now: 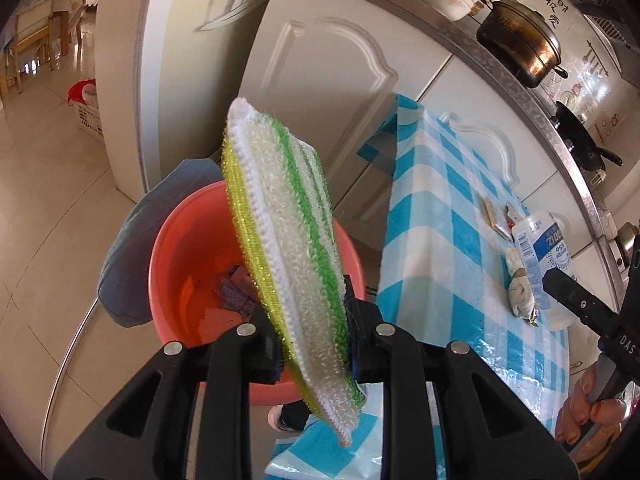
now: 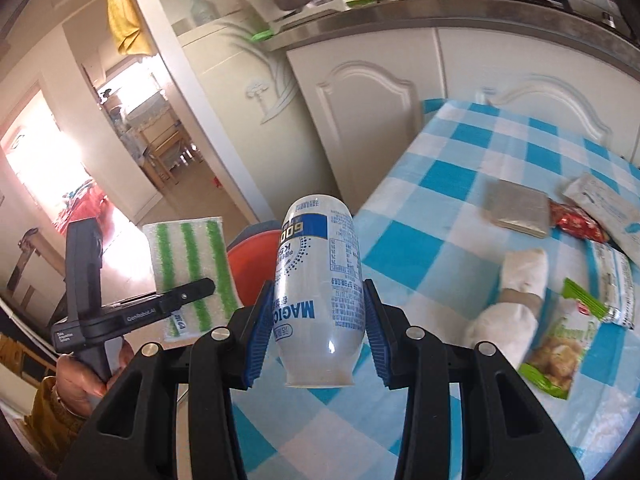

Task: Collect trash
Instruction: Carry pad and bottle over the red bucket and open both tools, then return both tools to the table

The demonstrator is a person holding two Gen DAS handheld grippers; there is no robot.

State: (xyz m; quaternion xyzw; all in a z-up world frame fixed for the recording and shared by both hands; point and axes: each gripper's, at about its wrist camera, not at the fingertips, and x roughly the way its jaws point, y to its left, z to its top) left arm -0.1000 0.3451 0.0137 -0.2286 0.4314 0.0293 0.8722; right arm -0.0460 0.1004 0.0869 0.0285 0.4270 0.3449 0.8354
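The left hand-held gripper [image 1: 312, 344] is clenched on a green-striped scouring pad [image 1: 288, 248] over the orange basin [image 1: 192, 248] at nine o'clock. The right hand-held gripper [image 2: 318, 332] grips a white bottle [image 2: 320, 280] above the checked table [image 2: 460, 208]; wrappers [image 2: 560, 344] lie at three o'clock.

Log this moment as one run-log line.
left gripper: shut on scrubbing pad, above orange bucket | right gripper: shut on white bottle, above checkered table | wrappers left on table
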